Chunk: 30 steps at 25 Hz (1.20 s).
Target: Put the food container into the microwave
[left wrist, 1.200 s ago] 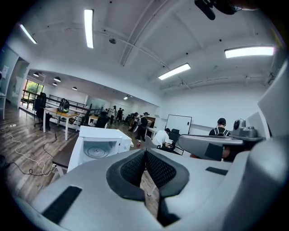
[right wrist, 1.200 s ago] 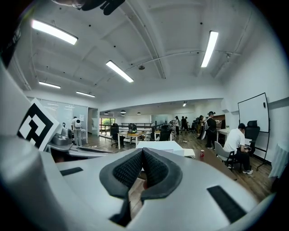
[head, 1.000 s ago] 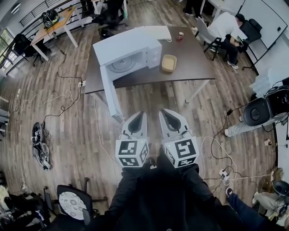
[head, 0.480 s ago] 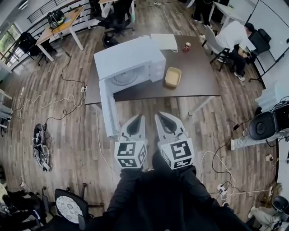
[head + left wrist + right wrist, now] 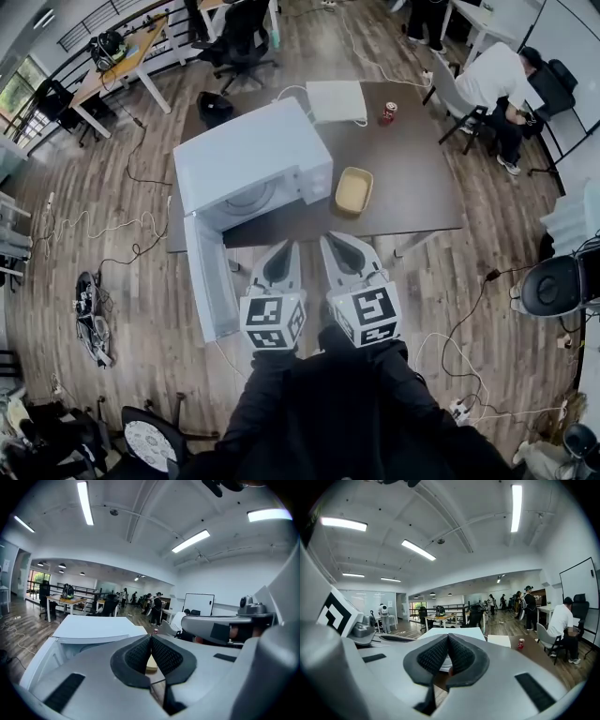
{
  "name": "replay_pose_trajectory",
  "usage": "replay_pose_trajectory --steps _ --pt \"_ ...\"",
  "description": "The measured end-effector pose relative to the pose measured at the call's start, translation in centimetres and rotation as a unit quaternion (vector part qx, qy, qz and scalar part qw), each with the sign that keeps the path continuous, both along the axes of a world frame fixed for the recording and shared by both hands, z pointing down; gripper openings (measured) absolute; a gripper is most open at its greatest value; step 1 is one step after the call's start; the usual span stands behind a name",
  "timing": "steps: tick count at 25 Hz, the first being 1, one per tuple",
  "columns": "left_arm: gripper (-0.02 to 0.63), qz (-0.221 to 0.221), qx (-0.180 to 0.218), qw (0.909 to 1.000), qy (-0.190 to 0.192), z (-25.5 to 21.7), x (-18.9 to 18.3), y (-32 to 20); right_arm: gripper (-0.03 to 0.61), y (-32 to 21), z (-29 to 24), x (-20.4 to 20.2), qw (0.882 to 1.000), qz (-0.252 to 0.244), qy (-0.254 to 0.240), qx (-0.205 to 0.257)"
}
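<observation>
A white microwave (image 5: 251, 169) stands on the dark brown table (image 5: 417, 192), its door (image 5: 210, 281) swung open toward me past the table's front edge. The tan food container (image 5: 353, 190) sits on the table just right of the microwave. My left gripper (image 5: 284, 251) and right gripper (image 5: 336, 246) hover side by side at the table's near edge, both shut and empty, short of the container. In the left gripper view the shut pads (image 5: 140, 654) hide most of the container (image 5: 151, 663). The right gripper (image 5: 448, 640) points over the microwave's top (image 5: 457, 633).
A red can (image 5: 388, 113) and a flat white box (image 5: 336, 99) lie at the table's far side. A seated person (image 5: 497, 75) is at back right. Cables (image 5: 103, 211) trail over the wooden floor at left. Office chairs (image 5: 234, 28) and desks stand behind.
The table and microwave have come closer, so the open door now reaches beside my left gripper. Both grippers stay shut and keep their place before me.
</observation>
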<state>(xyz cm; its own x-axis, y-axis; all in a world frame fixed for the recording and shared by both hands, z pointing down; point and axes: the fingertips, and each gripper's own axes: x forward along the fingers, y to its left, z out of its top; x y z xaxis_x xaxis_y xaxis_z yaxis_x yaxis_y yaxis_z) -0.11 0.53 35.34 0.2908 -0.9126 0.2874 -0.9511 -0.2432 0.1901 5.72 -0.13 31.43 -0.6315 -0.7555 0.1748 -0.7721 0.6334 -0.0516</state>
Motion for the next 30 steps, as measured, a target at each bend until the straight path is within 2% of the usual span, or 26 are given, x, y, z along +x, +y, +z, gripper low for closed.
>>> replay_pose_trajectory --steps 6,16,30 --pt "0.034 -0.011 -0.013 0.9998 -0.006 1.3 1.1 -4.8 0.023 -5.2 1.6 1.0 1.000 -0.013 0.001 -0.019" --pt "0.034 -0.044 -0.059 0.9973 -0.002 6.1 -1.8 -7.2 0.023 -8.9 6.9 -0.2 0.997 -0.018 0.011 -0.080" --pt "0.034 -0.014 -0.125 0.9920 -0.005 14.6 -3.6 -11.6 0.023 -14.0 16.5 0.8 0.985 0.021 0.073 -0.152"
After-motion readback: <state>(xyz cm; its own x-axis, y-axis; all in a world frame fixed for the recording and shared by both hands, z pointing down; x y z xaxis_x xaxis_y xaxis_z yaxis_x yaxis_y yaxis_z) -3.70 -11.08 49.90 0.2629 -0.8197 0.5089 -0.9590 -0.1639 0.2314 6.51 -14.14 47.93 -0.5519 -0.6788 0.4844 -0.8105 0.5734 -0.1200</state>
